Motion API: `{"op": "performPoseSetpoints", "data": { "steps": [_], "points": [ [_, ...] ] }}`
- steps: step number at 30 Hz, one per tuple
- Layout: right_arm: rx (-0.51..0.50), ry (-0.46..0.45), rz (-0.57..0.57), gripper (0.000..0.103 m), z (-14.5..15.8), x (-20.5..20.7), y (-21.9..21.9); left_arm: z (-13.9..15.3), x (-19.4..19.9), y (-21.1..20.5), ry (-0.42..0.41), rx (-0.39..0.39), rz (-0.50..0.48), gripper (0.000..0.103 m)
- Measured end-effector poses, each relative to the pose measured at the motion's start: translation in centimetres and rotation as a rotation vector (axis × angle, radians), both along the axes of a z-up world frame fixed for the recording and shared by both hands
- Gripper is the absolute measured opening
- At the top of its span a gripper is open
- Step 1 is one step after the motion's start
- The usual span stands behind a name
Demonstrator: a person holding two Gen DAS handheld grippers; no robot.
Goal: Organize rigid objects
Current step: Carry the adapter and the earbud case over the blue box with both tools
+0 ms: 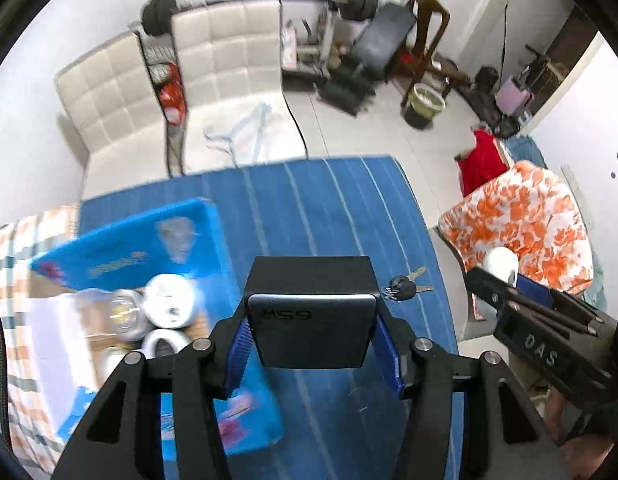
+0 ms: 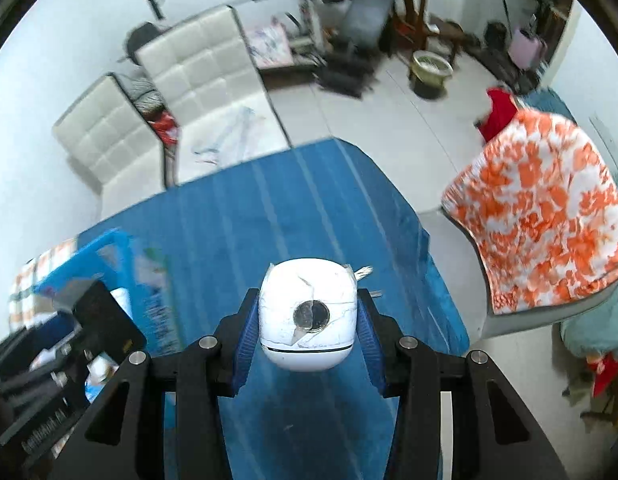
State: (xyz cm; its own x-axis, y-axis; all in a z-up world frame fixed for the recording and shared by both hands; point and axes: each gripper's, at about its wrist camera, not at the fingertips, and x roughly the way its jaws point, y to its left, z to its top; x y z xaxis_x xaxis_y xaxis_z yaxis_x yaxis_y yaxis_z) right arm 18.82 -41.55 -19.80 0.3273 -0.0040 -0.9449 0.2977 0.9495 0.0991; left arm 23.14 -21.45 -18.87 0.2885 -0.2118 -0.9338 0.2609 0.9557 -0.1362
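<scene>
My left gripper (image 1: 313,322) is shut on a black charger block (image 1: 313,332) marked 65W, held up above the blue striped tablecloth (image 1: 329,208). My right gripper (image 2: 307,300) is shut on a white rounded device (image 2: 307,320) with a round metal disc on the face towards me; its blue pads (image 2: 367,328) press on both sides. In the left wrist view the right gripper (image 1: 549,332) shows at the right with the white device (image 1: 501,264). The left gripper and its black block (image 2: 105,320) appear at the lower left of the right wrist view.
An open blue box (image 1: 129,248) at the table's left holds several white round items (image 1: 169,300). A bunch of keys (image 1: 405,286) lies on the cloth. A chair with an orange-and-white cloth (image 2: 549,208) stands right; a white sofa (image 1: 229,80) stands beyond.
</scene>
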Motion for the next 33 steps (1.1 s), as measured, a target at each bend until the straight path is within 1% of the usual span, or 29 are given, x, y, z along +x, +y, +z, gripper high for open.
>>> {"op": "performPoseSetpoints", "data": {
  "steps": [1,3,4,7,12,18,20,23,26,29,30,31,33],
  "points": [
    [-0.004,-0.014,0.016,0.049,1.1,-0.6,1.3,1.4,-0.7,1.5,-0.025,0.007,0.010,0.051],
    [-0.005,-0.038,0.053,0.049,2.9,-2.1,4.2,3.1,-1.6,3.8,-0.059,0.016,0.028,0.051],
    [0.001,-0.043,0.066,0.049,3.4,-2.6,5.4,3.8,-2.1,4.6,-0.070,0.033,0.040,0.051],
    [0.025,-0.055,0.125,0.049,4.6,-4.3,9.4,5.4,-3.7,7.8,-0.098,0.053,0.081,0.051],
    [0.040,-0.072,0.234,0.049,6.1,-6.0,15.8,6.3,-5.8,11.8,-0.102,0.067,0.156,0.051],
    [0.054,-0.090,0.322,0.049,7.8,-6.7,21.4,7.2,-7.4,16.2,-0.101,0.048,0.226,0.051],
    [0.068,-0.084,0.337,0.049,7.7,-6.3,22.3,7.3,-7.6,18.0,-0.100,0.039,0.255,0.051],
    [0.085,-0.059,0.353,0.049,6.2,-4.9,24.0,6.6,-7.1,20.9,-0.067,0.018,0.303,0.051],
    [0.097,-0.008,0.360,0.049,3.2,-3.0,25.1,5.1,-6.6,23.1,-0.035,0.017,0.341,0.051],
    [0.091,0.050,0.362,0.049,-0.5,-1.1,25.7,2.3,-5.9,25.4,0.027,0.026,0.374,0.051],
    [0.093,0.084,0.363,0.049,-2.2,-0.4,26.2,0.7,-5.5,26.0,0.062,0.031,0.380,0.051],
    [0.091,0.101,0.362,0.049,-3.2,0.0,26.3,-0.7,-5.2,26.5,0.090,0.039,0.386,0.051],
    [0.080,0.149,0.368,0.049,-6.0,0.8,27.0,-3.0,-4.7,27.2,0.135,0.051,0.392,0.051]
  ]
}}
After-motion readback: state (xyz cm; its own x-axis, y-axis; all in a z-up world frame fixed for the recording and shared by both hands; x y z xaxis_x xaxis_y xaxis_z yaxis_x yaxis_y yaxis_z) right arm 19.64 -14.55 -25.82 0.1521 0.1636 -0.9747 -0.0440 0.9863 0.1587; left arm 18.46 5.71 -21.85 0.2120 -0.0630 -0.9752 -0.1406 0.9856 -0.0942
